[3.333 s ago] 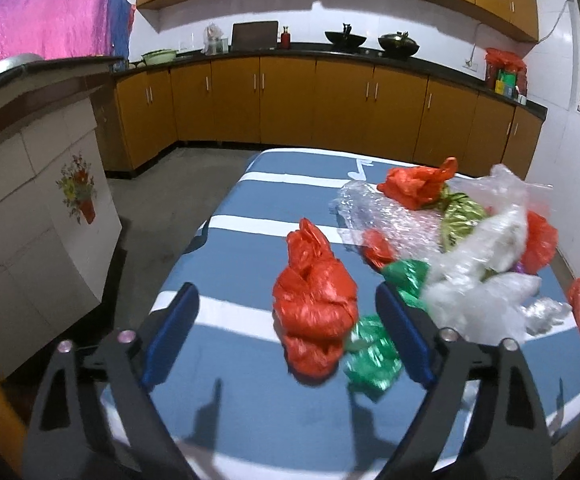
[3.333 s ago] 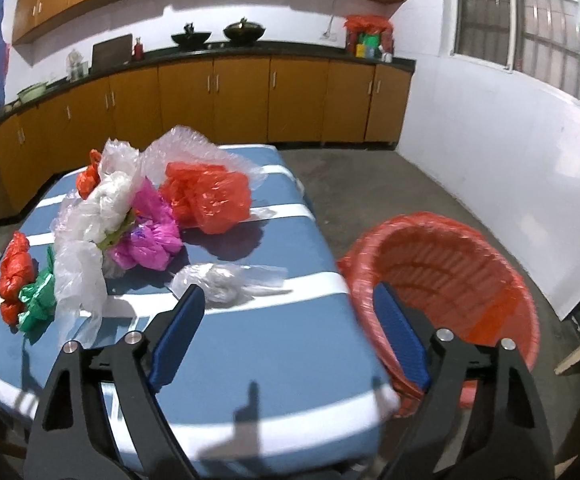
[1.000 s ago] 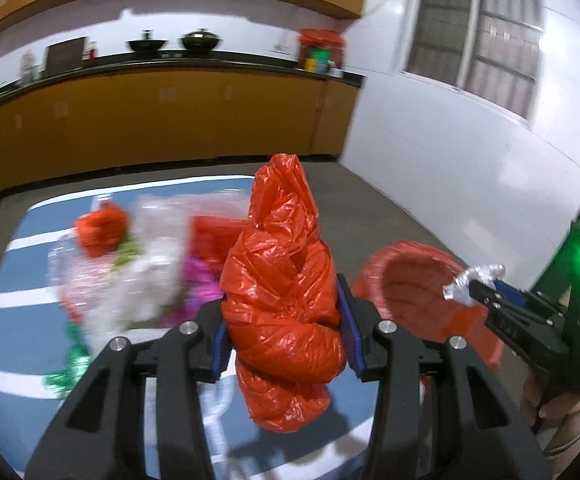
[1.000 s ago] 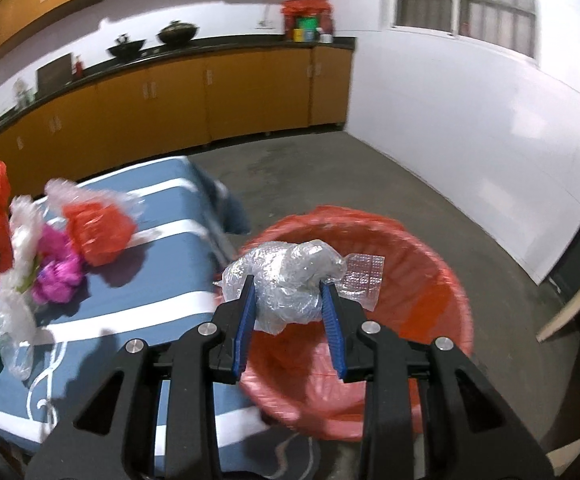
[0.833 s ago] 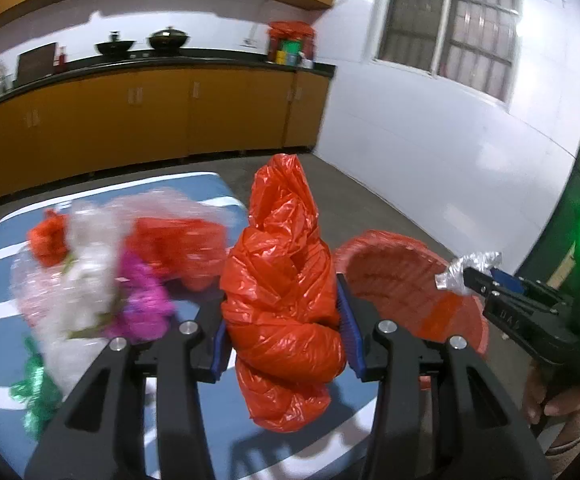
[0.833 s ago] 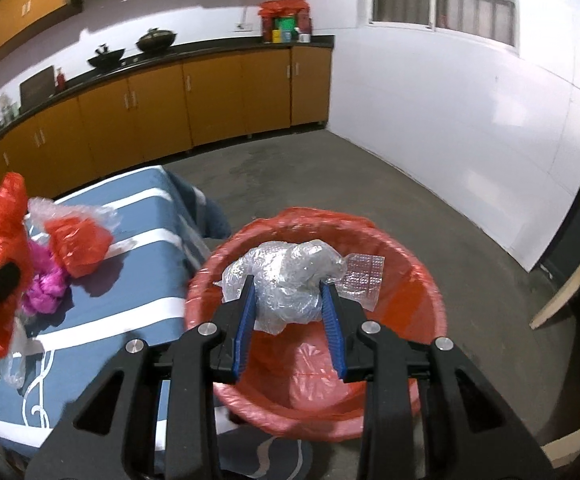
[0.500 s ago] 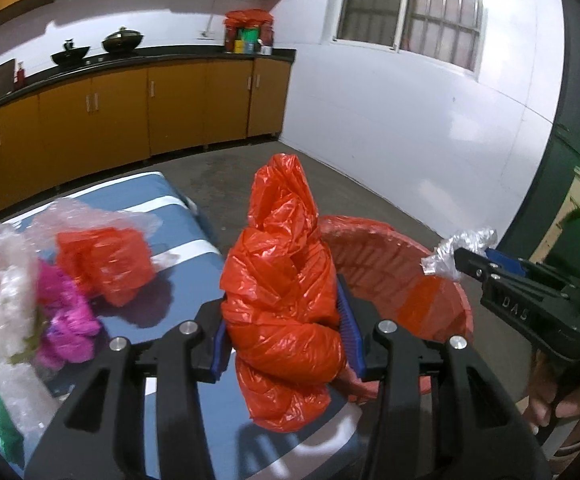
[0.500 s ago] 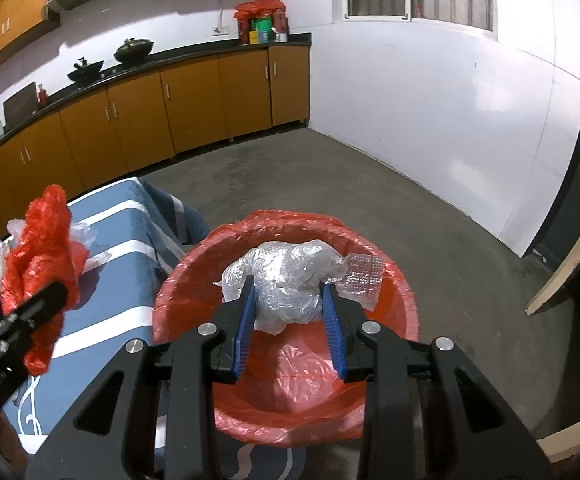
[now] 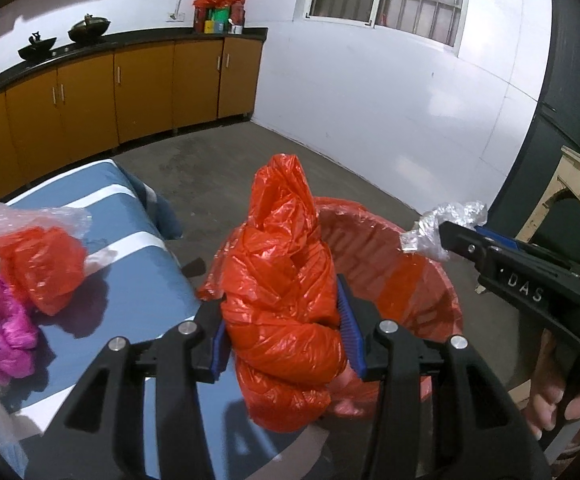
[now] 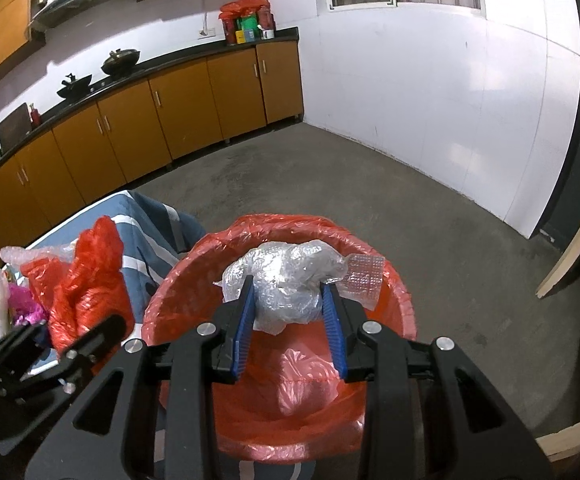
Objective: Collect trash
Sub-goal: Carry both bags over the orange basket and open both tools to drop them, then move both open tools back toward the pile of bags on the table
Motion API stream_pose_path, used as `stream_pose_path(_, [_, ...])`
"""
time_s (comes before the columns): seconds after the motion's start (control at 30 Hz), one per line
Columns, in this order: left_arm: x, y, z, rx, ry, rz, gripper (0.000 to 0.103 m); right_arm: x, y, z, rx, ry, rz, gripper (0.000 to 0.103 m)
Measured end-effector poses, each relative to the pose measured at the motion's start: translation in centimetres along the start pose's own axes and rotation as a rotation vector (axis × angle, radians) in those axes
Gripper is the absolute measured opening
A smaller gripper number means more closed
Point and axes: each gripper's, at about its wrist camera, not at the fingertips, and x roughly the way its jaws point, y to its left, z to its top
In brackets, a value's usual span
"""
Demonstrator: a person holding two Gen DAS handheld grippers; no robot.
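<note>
While the right gripper's (image 10: pixel 288 312) fingers (image 10: pixel 244 330) pinch the clear plastic wad (image 10: pixel 288 280) directly above the red-lined bin (image 10: pixel 406 312), letting go there should drop it cleanly inside. The left gripper (image 9: pixel 282 336) clamps the red plastic bag (image 9: pixel 282 280) at the bin's near rim, beside the striped surface (image 9: pixel 146 292); carry it past the rim before releasing.

Left gripper (image 9: pixel 282 330) clamped on a crumpled orange bag (image 9: pixel 286 280), held over the table's (image 9: pixel 138 292) right edge beside the red bin (image 9: pixel 410 280). Right gripper (image 9: pixel 446 236) at right, in a hand (image 9: pixel 558 396), pinching clear wrap (image 9: pixel 442 222) above the bin's far rim. Orange bag (image 9: pixel 38 264) and pink bag (image 9: pixel 6 332) near the table's left edge
</note>
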Motion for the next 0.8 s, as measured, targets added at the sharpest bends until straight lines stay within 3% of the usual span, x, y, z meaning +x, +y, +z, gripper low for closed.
stream_pose_path(0.3, [2.3,-0.3,0.2,0.0,0.031,-0.014,0.052,0.4,-1.5,0.1,0.056,0.011,0.022,0.049])
stream_pose_path(0.53, [3.1,0.2,-0.2,-0.009,0.052,-0.017,0.059,0.1,-2.3,0.2,0.067,0.003,-0.002,0.051])
stream_pose_path(0.67, [2.6,0.1,-0.3,0.003,0.044,0.024,0.063,-0.4,-2.0,0.1,0.051,-0.01,-0.021,0.052])
stream_pose_path(0.8, [1.1,0.8,-0.8,0.006,0.013,0.128,0.071,-0.8,-1.2,0.0,0.014,-0.029,-0.04,0.053])
